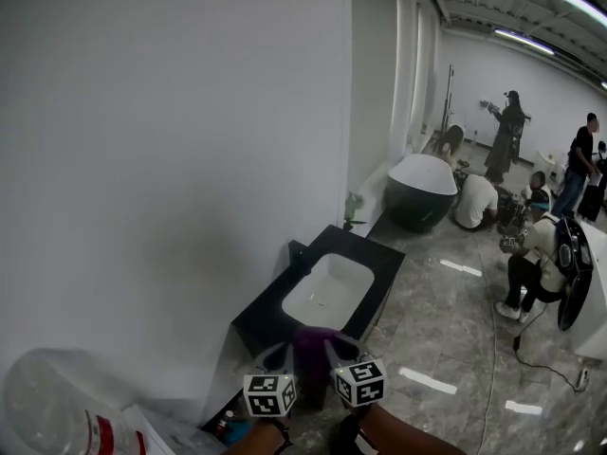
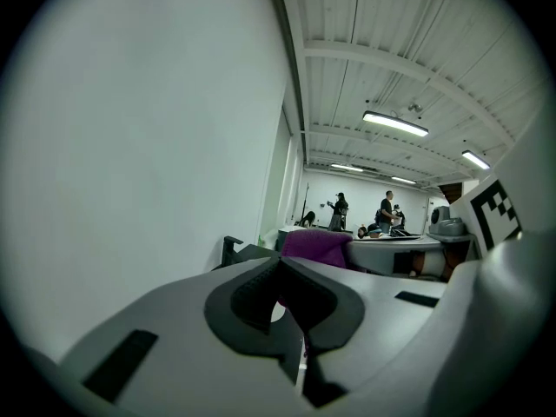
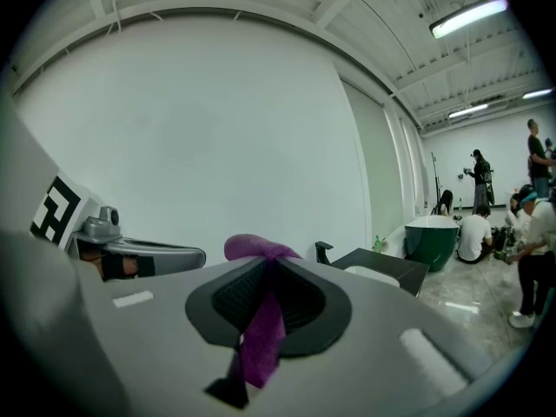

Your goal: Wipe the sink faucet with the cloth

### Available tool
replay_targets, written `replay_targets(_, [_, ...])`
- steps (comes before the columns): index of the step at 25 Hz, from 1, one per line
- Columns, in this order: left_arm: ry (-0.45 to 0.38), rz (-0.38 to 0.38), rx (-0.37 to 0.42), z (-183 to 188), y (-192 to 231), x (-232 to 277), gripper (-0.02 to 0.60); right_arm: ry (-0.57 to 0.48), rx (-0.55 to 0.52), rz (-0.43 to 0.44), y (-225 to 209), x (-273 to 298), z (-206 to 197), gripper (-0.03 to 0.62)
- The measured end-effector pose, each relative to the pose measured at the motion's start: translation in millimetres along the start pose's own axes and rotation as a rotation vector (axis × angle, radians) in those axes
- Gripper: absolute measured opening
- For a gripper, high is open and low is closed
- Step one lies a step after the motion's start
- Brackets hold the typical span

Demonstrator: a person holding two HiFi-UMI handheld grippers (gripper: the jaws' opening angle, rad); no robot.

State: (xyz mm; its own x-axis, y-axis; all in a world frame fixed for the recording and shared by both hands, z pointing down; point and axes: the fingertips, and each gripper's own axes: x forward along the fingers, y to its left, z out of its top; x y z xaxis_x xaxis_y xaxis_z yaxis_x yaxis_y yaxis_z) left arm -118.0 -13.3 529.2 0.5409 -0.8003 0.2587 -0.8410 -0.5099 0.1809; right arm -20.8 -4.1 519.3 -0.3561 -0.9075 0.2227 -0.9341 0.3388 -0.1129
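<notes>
Right gripper (image 3: 265, 263): clenched on the purple cloth (image 3: 259, 337), which trails through the jaws.
Left gripper (image 2: 280, 263): jaws together, nothing seen between them.
Faucet (image 1: 296, 252): black and upright, on the sink's wall-side edge. It lies ahead of both grippers, well apart, slightly left of the cloth.
Nearer hand: judged about equal; the cloth rides on the right.
Sink (image 1: 375, 254): the white basin looks empty.

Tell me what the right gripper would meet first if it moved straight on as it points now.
Probably the black counter around the sink basin; the right gripper, shut on the purple cloth, aims there. Depth is unclear.
</notes>
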Motion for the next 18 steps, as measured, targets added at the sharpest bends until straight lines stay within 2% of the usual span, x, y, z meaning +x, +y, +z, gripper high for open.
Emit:
replay_targets(5, [0.011,0.032,-0.002,-2,27,72,0.005,0.013,0.014,0.025,-49,68,-6,0.031])
replay_targets(12, [0.017,0.123,-0.047,26,60,196,0.005,0.068,-0.010,0.112,-138,187,13,0.031])
replay_targets(18, [0.031,0.182,-0.079,30,88,256,0.005,0.133,-0.045,0.148,-189,285,8,0.031])
